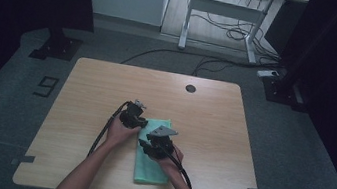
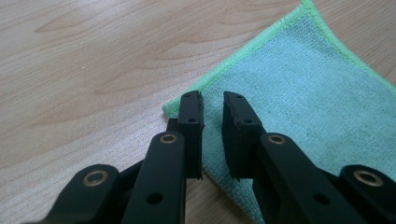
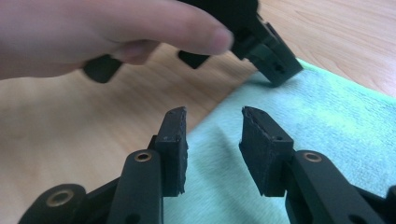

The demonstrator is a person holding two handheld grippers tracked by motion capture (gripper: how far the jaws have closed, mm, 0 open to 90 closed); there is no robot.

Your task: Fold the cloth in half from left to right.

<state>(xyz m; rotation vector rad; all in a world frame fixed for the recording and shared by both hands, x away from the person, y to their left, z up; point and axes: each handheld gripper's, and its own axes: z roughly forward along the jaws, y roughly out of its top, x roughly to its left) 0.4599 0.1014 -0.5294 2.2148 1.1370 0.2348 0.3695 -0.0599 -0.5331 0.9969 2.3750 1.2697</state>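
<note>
Wooden table [image 1: 106,90] on grey floor [image 1: 13,101]

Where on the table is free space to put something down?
The table is bare between the cloth and its far edge, also along its right side. It is crowded at the cloth's far end, where the left gripper and right gripper meet.

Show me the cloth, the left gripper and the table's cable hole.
cloth [image 1: 152,165]: high view, bare near part.
left gripper [image 2: 212,109]: left gripper view, midway between its tips.
cable hole [image 1: 190,88]: high view, its middle.
</note>
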